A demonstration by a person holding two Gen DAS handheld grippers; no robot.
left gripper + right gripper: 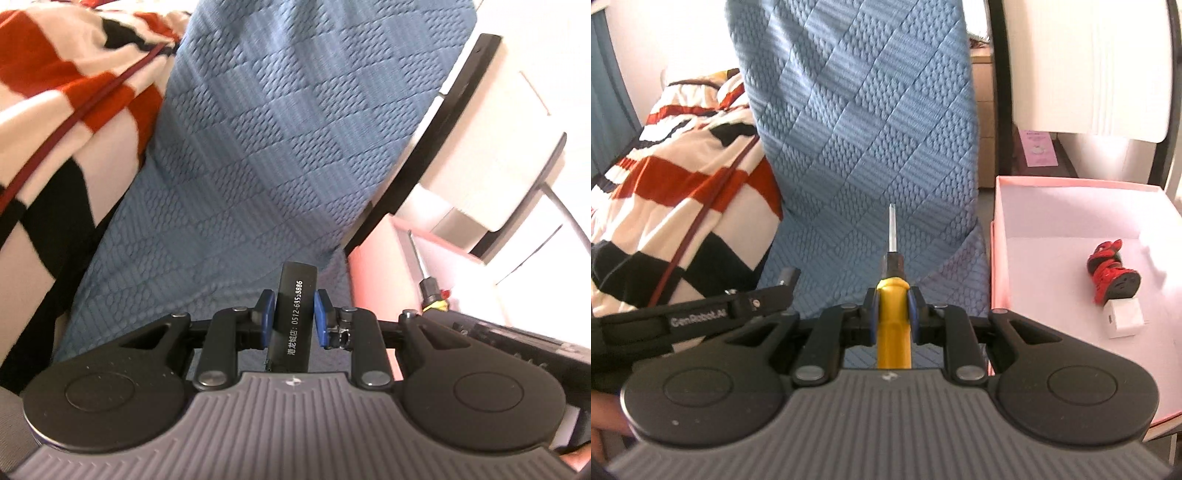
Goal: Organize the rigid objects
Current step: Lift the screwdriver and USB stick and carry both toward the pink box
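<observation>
1. My left gripper (294,317) was pinching a flat black stick with white print (295,314), held above the blue quilted bedspread (258,147).
2. My right gripper (893,310) was clamped on the yellow handle of a screwdriver (893,295), shaft pointing forward.
3. The pink box (1071,206) sat at the right, already holding a red toy (1110,273) and a white block (1124,318).
4. I judged this the carry step; next, both items needed swinging right and lowering into the box.

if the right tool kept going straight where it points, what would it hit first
Probably the blue quilted textured bedspread: the yellow-handled screwdriver gripped in the right tool aims its tip at it, though depth is unclear.
</observation>
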